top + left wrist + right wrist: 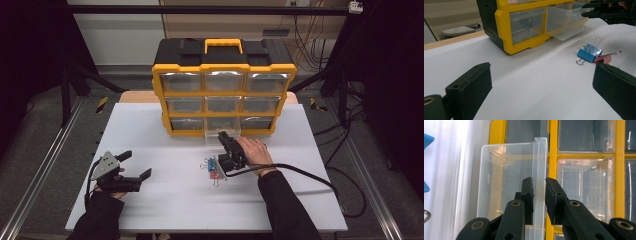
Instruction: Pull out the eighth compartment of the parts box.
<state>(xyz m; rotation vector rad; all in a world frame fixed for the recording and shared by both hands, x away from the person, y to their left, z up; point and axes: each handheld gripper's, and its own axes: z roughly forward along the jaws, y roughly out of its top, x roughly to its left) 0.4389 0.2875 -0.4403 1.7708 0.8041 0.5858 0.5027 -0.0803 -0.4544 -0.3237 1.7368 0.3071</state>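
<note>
A yellow and black drawer cabinet [223, 67] stands at the back of the white table [165, 200]. Its bottom middle clear drawer [215, 136] is pulled out. My right gripper [222, 135] is shut on that drawer's front wall [539, 160], one pad on each side. In the left gripper view the same drawer [564, 25] juts out, with the right gripper [589, 10] at its lip. A blue binder clip [211, 164] and a red one [215, 175] lie just in front of the drawer. My left gripper [136, 165] rests open at the table's left with nothing between its fingers.
The other clear drawers [222, 104] of the cabinet are shut. The right gripper's black cable [310, 175] trails across the table's right side. Dark metal frame rails [45, 160] run along both sides of the table.
</note>
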